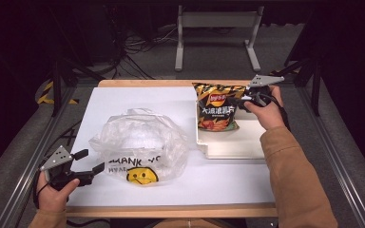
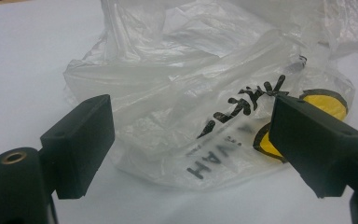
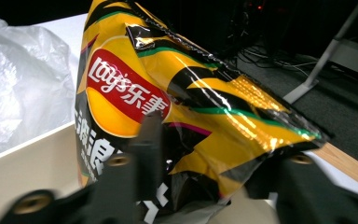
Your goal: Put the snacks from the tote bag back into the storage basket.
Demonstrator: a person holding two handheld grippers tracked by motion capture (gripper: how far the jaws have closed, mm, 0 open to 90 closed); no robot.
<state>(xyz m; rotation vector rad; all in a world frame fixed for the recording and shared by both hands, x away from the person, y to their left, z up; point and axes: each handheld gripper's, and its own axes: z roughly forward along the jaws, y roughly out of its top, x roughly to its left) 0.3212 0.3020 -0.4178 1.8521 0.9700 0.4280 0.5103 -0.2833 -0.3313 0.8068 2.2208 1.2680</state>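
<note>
Chip bag (image 1: 217, 107): standing upright in the white tray (image 1: 228, 149) at the table's far right, top near the far edge.
Right gripper (image 1: 241, 101): at the bag's upper right corner, jaws parted around that corner, not pinching it.
Plastic bag (image 1: 140, 145): crumpled mid-table, just left of the tray.
Left gripper (image 1: 89, 160): jaws apart, empty, beside the plastic bag's left side near the table's left edge.
Open room: bare white table (image 1: 218, 180) along the near edge.

Glossy foil chip bag (image 1: 217, 107); crinkled clear-plastic bag (image 1: 140, 142).
</note>
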